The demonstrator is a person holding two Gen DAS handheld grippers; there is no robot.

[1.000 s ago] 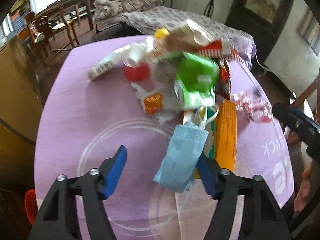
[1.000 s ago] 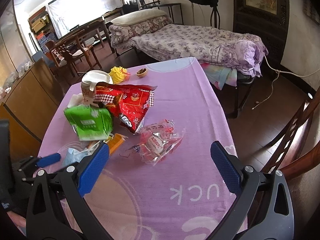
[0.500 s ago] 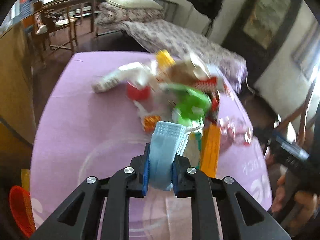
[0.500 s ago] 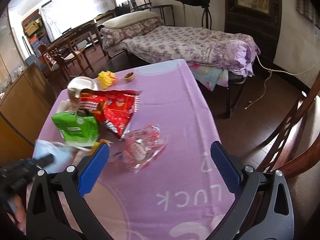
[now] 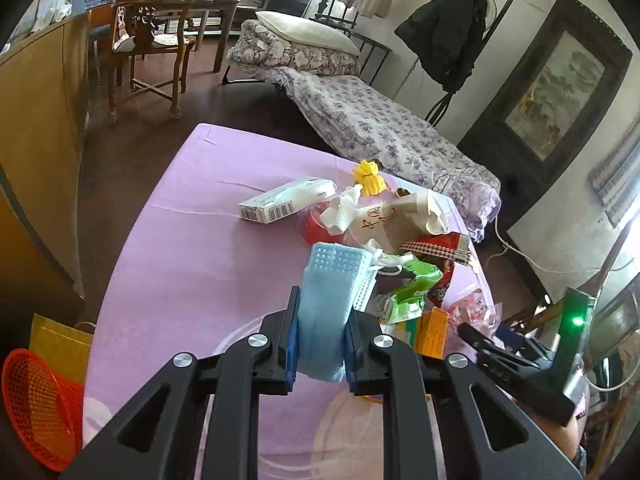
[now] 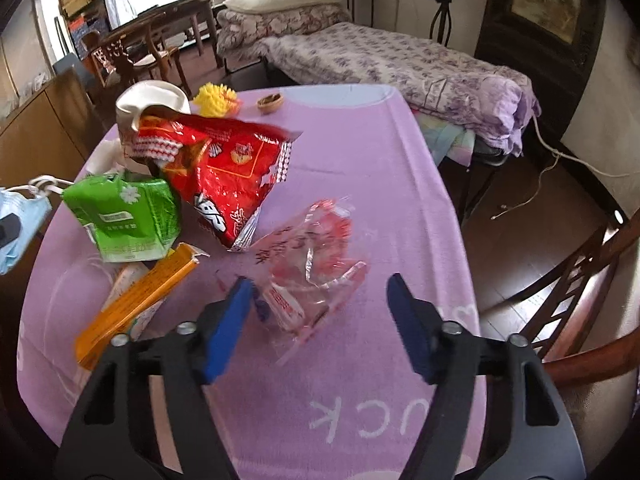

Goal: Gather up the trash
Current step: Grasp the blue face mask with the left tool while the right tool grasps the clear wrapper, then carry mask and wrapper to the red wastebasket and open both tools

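My left gripper (image 5: 320, 344) is shut on a light blue face mask (image 5: 332, 296) and holds it raised above the purple tablecloth (image 5: 180, 264); the mask also shows at the left edge of the right wrist view (image 6: 20, 216). My right gripper (image 6: 320, 316) is open, its fingers on either side of a clear plastic wrapper with red print (image 6: 312, 256) on the table. A pile of trash lies behind: a red snack bag (image 6: 228, 176), a green tissue pack (image 6: 128, 216), an orange box (image 6: 136, 296), a crumpled paper cup (image 5: 404, 216) and a white box (image 5: 284, 200).
A red mesh basket (image 5: 36, 404) and a yellow bag (image 5: 60, 344) stand on the floor left of the table. A wooden chair (image 6: 576, 312) is at the table's right edge. A yellow paper cup liner (image 6: 216, 96) and a small nutshell (image 6: 270, 102) lie at the far end. A bed stands behind.
My left gripper closed on the face mask and lifted it off the pile. My right gripper moved forward and down over the clear wrapper, its fingers now closer together.
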